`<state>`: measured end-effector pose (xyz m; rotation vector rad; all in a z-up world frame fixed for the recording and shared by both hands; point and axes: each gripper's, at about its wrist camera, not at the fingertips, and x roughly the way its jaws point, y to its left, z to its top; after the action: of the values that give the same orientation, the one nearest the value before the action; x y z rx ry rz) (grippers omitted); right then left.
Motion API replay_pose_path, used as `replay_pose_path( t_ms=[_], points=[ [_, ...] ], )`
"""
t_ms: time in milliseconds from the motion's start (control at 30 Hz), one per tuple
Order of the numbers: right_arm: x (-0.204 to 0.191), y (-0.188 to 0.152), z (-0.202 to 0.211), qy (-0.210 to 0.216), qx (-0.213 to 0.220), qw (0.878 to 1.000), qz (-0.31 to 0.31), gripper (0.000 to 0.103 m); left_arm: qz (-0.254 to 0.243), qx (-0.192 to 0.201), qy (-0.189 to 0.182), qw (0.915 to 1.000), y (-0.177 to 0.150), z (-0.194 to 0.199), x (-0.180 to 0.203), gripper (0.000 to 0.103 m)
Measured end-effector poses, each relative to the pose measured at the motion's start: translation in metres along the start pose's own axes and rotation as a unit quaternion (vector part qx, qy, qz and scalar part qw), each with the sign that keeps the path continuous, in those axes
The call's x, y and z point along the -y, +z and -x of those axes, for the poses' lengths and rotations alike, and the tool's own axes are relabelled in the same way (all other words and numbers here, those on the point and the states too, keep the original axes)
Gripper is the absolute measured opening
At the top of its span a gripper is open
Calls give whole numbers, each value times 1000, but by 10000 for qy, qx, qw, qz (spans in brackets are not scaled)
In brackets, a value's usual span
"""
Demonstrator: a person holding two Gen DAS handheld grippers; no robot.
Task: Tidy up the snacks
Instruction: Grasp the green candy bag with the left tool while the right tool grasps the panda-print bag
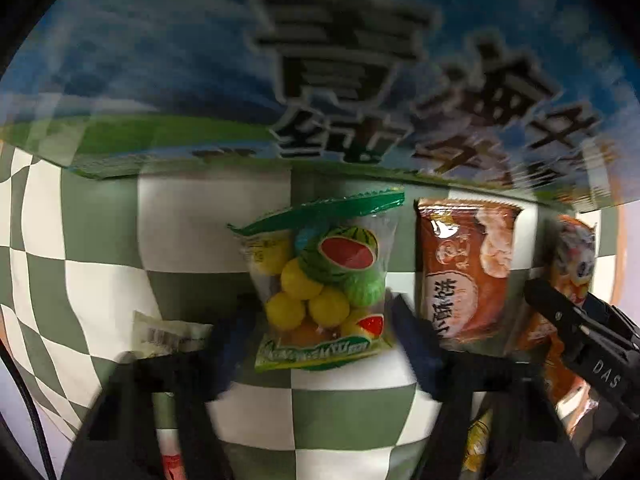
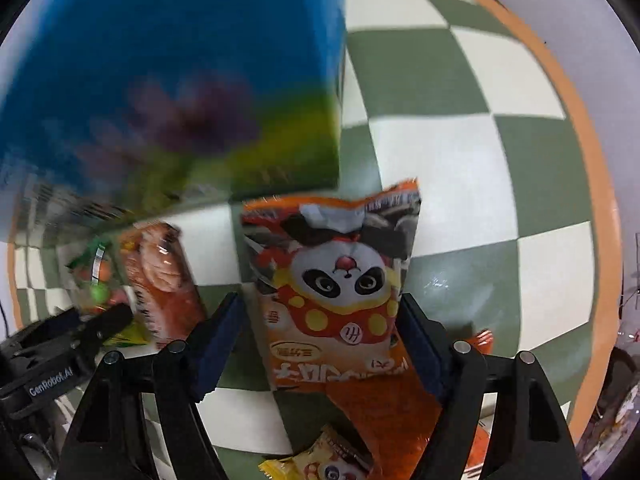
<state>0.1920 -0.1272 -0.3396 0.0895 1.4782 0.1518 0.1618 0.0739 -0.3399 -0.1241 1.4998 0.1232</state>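
In the left wrist view, the left gripper [image 1: 320, 336] points down at the checked tabletop [image 1: 100, 280] with its fingers apart on either side of a clear candy bag [image 1: 320, 280] with a green top seal; both fingers [image 1: 416, 344] are blurred, and whether the pads touch the bag cannot be told. An orange snack pack [image 1: 468, 268] lies just beside it, with the right gripper [image 1: 560, 312], marked "DAS", beyond. A big blue box [image 1: 320, 60] with large Chinese characters lies along the far side.

In the right wrist view, the right gripper [image 2: 320, 344] straddles an orange panda bag [image 2: 332, 292], fingers apart and close to its sides; contact is unclear. The left gripper [image 2: 104, 324] reads "GenRobot.AI". The tabletop's orange edge [image 2: 600, 240] curves past open checked squares.
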Motion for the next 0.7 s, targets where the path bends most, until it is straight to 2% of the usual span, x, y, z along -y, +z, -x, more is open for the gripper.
replay_pose_path(
  t_ms=[100, 233, 367, 467, 567, 700],
  points=[
    [-4, -6, 1, -100, 120, 9997, 171, 64, 106, 104, 0, 9999, -6, 0, 0, 49],
    [-12, -12, 7, 51, 156, 9992, 362, 60, 264, 63, -63, 9996, -20, 2, -3, 48],
    [-26, -23, 20, 269, 123, 9978, 594, 59, 287, 26, -137, 9995, -48, 7, -7, 48],
    [-39, -40, 29, 519, -42, 9961, 711, 59, 283, -68, -219, 9993, -76, 12, -13, 48],
    [-55, -71, 29, 674, -379, 9928, 917, 59, 239, -236, -267, 9991, -104, 9, -23, 48],
    [-62, -113, 11, 652, -846, 9903, 890, 59, 155, -603, -353, 9974, -131, -9, -35, 48]
  ],
)
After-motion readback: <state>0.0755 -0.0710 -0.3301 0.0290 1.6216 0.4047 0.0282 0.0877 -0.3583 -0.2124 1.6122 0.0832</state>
